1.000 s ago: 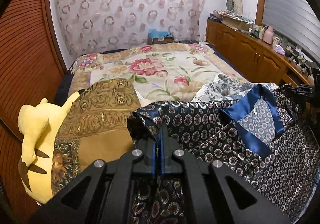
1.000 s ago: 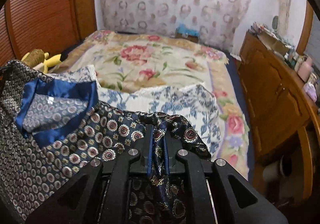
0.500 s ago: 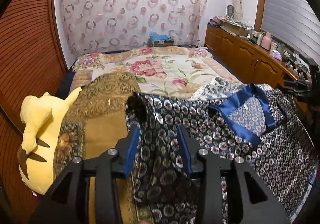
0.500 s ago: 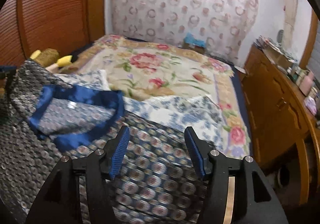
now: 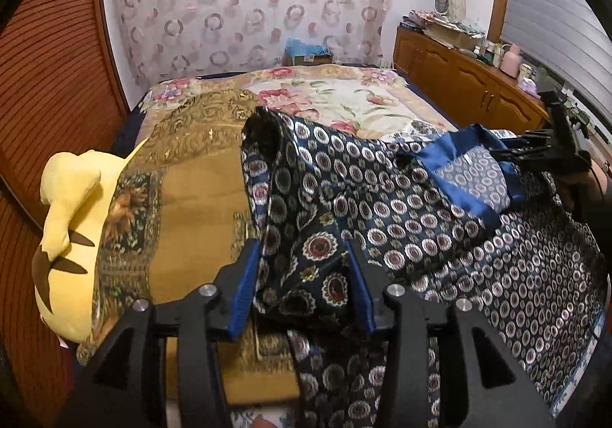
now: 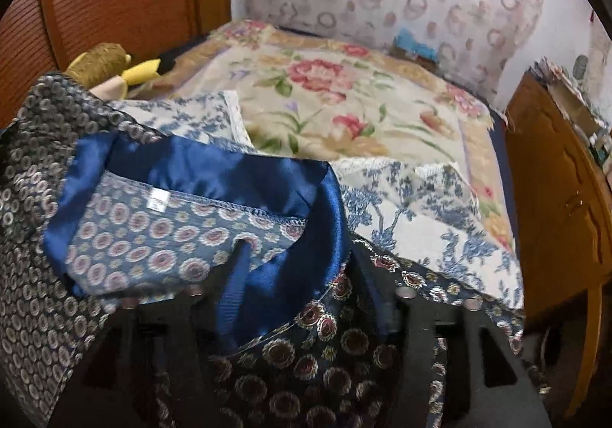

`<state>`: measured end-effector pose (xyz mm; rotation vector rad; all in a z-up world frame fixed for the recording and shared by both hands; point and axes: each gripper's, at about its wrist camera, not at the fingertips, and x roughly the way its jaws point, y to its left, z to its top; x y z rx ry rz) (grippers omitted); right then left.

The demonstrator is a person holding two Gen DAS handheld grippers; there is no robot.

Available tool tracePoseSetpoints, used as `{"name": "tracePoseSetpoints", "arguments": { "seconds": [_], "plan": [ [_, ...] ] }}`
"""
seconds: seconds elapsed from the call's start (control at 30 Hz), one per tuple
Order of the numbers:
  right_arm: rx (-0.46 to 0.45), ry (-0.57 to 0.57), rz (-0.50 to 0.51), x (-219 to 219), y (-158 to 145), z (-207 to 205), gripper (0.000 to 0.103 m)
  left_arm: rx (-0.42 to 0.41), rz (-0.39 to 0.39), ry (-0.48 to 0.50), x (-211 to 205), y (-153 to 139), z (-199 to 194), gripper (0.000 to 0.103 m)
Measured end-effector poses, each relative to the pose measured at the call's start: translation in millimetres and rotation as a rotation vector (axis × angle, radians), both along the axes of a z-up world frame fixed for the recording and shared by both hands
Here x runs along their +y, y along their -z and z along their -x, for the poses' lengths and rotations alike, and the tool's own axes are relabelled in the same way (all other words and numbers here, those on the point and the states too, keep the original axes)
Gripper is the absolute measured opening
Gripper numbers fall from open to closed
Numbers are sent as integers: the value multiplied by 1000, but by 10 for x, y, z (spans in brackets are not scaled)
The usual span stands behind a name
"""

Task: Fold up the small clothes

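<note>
Left tongs spread apart, a fold of the navy medallion-print garment bunched loosely between them at lower centre. Right tongs likewise parted, draped by the blue satin collar. Small white neck label, writing unreadable. Yellow plush at left.

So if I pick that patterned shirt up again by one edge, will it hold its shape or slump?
Likely slump: the shirt drapes in soft folds, and a bunch of it sags between the open left claw. Probably slippery too, judging by the shiny blue collar. It looks thin, so probably light.
</note>
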<state>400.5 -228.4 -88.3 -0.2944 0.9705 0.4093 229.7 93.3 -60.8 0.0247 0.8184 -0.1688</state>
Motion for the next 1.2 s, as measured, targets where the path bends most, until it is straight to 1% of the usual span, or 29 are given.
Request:
{"name": "tracePoseSetpoints", "arguments": {
  "seconds": [0.03, 0.07, 0.1, 0.13, 0.17, 0.3, 0.5, 0.57, 0.8, 0.87, 1.0, 1.07, 1.2],
  "plan": [
    [5, -7, -7, -5, 10, 6, 26, 1, 0, 0, -2, 0, 32, 45],
    [13, -18, -18, -5, 21, 28, 10, 1, 0, -1, -3, 1, 23, 46],
    [21, -37, -29, -2, 18, 73, 5, 0, 0, -1, -8, -1, 60, 49],
    [14, -48, -32, 3, 3, 126, 4, -1, 3, -4, -13, -4, 102, 53],
    [1, -51, -31, 3, -26, 182, 3, -1, 5, -5, -17, 1, 131, 55],
    [-75, -79, -66, -13, -250, 538, 2, -12, 12, -4, -63, -5, 289, 55],
    [-192, -76, -129, -123, -572, 1128, 2, -42, 34, -9, -90, -65, 531, 56],
    [-209, -73, -141, -143, -618, 1290, 2, -52, 49, -12, -80, -93, 619, 56],
    [-278, -60, -162, -203, -653, 1939, 2, -82, 50, -12, -94, -148, 842, 56],
    [-275, -56, -163, -218, -621, 2085, 2, -86, 54, -11, -104, -144, 890, 56],
    [-242, -44, -165, -275, -457, 2405, 2, -89, 62, -7, -130, -119, 992, 56],
    [-229, -38, -169, -298, -394, 2516, 2, -84, 71, -8, -122, -112, 1011, 56],
    [-204, -27, -176, -367, -310, 2704, 2, -86, 63, -13, -132, -110, 994, 56]
  ]
}}
